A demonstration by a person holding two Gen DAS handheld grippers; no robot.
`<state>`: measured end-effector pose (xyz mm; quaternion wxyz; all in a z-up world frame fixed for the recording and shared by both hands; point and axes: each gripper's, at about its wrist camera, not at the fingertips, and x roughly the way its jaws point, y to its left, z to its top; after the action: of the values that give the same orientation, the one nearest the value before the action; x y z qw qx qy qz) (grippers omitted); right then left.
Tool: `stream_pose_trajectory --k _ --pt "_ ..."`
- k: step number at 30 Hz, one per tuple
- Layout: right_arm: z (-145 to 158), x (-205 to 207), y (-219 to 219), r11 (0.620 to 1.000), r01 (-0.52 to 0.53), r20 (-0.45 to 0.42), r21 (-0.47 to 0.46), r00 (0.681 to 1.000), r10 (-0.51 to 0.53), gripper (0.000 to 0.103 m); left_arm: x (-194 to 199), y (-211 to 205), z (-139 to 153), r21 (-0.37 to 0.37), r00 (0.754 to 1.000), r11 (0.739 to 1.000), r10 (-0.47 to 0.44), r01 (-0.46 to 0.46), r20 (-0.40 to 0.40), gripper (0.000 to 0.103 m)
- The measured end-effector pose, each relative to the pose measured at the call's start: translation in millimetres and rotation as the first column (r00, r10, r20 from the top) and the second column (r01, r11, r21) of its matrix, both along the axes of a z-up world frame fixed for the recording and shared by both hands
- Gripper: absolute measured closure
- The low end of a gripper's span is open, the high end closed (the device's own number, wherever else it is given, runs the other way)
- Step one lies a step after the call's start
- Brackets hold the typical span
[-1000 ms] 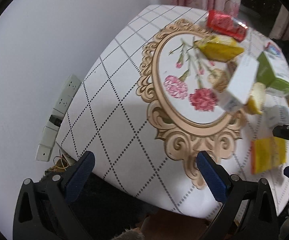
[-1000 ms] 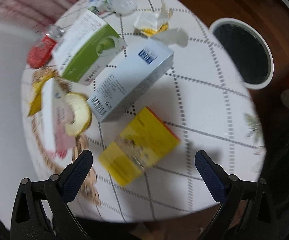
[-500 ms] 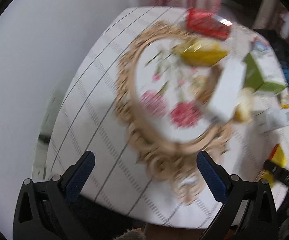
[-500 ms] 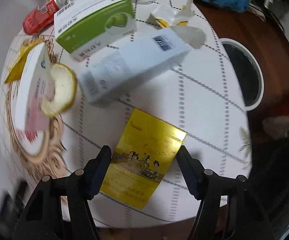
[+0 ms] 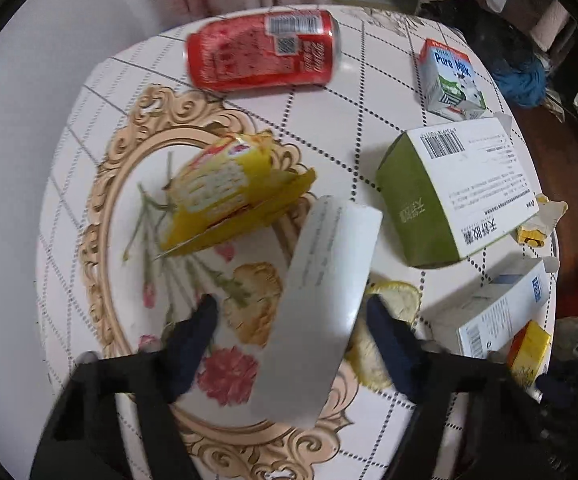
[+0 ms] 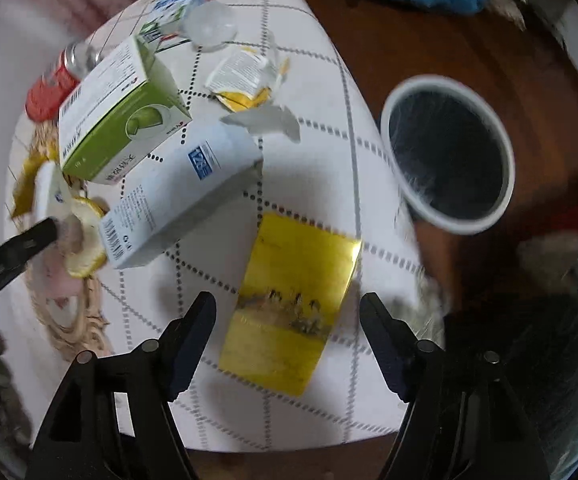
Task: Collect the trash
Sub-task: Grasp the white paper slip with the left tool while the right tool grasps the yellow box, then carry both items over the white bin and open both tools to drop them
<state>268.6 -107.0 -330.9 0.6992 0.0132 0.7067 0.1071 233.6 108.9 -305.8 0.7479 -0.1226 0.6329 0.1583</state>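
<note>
L claw [image 5: 293,308] jaws just closed in round white box [image 5: 321,300], not seen pressing; box runs 6–12 o'clock. Peel [image 5: 393,304] at 3, bag [image 5: 233,192] at 11. R claw [image 6: 287,306] open over yellow box [image 6: 293,300], axis 6–12; bin [image 6: 449,152] at 1.

Even, soft indoor light on the white worktop [image 5: 89,168]; source not visible. Fisheye bowing strong, black vignette in every corner. Left wrist view: red can [image 5: 263,50] smeared, green box [image 5: 455,196] beside it sharper; left claw [image 5: 293,314] fingers blurred. Right wrist view: motion blur heavy past the worktop, around the white-rimmed bin [image 6: 449,154]; gold glare on the yellow box [image 6: 293,304] at its bin-side edge; soft shadows under the cartons.
</note>
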Motion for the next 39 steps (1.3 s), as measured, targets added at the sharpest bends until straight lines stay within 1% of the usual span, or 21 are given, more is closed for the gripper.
stream_pose_trajectory --k 1,2,3,5,6,8,9,10,13,16,18,19,20,22,24,27,29,31,34,37,39 --pt "-1 -3 1 1.0 0.014 -0.01 0.004 1.0 -0.014 0.027 1 1 -1 -0.013 1.0 1.0 -0.001 0.001 -0.001 0.065" --pt "-6 -3 -1 1.0 0.025 -0.014 0.0 1.0 -0.025 0.027 0 2 -1 -0.036 1.0 0.999 0.004 -0.004 0.006 0.066" --pt "-14 -1 -4 0.999 0.038 -0.021 -0.004 0.999 -0.038 0.027 -2 3 1 -0.036 1.0 0.999 0.013 -0.013 0.011 0.067" --pt "-25 -1 -8 0.999 0.053 -0.026 -0.008 0.998 -0.053 0.027 -12 4 7 -0.011 1.0 1.0 0.018 -0.017 0.017 0.068" --pt "-23 -3 -2 0.999 0.046 -0.003 -0.027 0.999 -0.046 0.028 -17 7 7 -0.007 1.0 1.0 0.025 -0.025 0.018 0.068" --pt "-19 -12 6 0.997 0.032 0.043 -0.075 0.999 -0.029 0.033 -35 9 13 0.004 0.999 0.999 0.046 -0.046 0.023 0.068" --pt "-20 -11 9 0.995 0.025 0.064 -0.097 0.998 -0.019 0.04 -48 9 16 0.013 0.998 0.998 0.061 -0.061 0.023 0.068" --pt "-14 -9 12 0.994 0.014 0.082 -0.106 0.997 -0.005 0.041 -58 7 17 0.019 0.997 0.997 0.072 -0.072 0.021 0.068" --pt "-11 -15 23 0.992 -0.063 0.106 -0.105 0.992 0.075 0.042 -96 6 20 0.002 0.992 0.992 0.125 -0.125 0.023 0.068" --pt "-4 -35 38 0.973 -0.211 0.079 -0.097 0.972 0.219 0.042 -127 -4 16 -0.037 0.986 0.986 0.164 -0.163 0.02 0.068" --pt "-2 -50 45 0.946 -0.305 0.054 -0.107 0.949 0.312 0.042 -131 -18 13 -0.036 0.986 0.985 0.169 -0.168 0.018 0.068" --pt "-2 -58 47 0.934 -0.338 0.041 -0.116 0.938 0.345 0.041 -136 -22 11 -0.042 0.984 0.984 0.175 -0.175 0.017 0.068" --pt "-2 -64 46 0.93 -0.347 0.037 -0.12 0.935 0.354 0.041 -135 -26 8 -0.05 0.983 0.982 0.184 -0.183 0.016 0.068" --pt "-1 -73 45 0.931 -0.347 0.027 -0.116 0.936 0.352 0.04 -135 -33 1 -0.064 0.98 0.979 0.197 -0.196 0.01 0.068" --pt "3 -78 42 0.942 -0.321 0.019 -0.094 0.946 0.324 0.036 -137 -35 -4 -0.059 0.98 0.979 0.198 -0.198 0.008 0.068" --pt "3 -76 42 0.957 -0.276 0.025 -0.09 0.96 0.279 0.036 -136 -39 -5 -0.029 0.983 0.982 0.185 -0.185 0.015 0.069" --pt "5 -80 35 0.969 -0.23 0.033 -0.087 0.972 0.233 0.036 -132 -41 -6 -0.025 0.983 0.983 0.185 -0.184 0.019 0.069" --pt "5 -81 36 0.973 -0.208 0.052 -0.098 0.975 0.214 0.036 -133 -41 -6 -0.018 0.982 0.982 0.186 -0.186 0.023 0.069" --pt "5 -85 38 0.971 -0.195 0.085 -0.141 0.974 0.209 0.043 -135 -46 -7 -0.014 0.982 0.982 0.186 -0.186 0.031 0.07" --pt "11 -95 40 0.967 -0.21 0.108 -0.146 0.968 0.226 0.043 -138 -46 -6 -0.005 0.982 0.982 0.187 -0.187 0.036 0.07" --pt "5 -93 36 0.965 -0.221 0.11 -0.137 0.965 0.237 0.044 -138 -47 -2 0.001 0.982 0.983 0.185 -0.185 0.042 0.07"
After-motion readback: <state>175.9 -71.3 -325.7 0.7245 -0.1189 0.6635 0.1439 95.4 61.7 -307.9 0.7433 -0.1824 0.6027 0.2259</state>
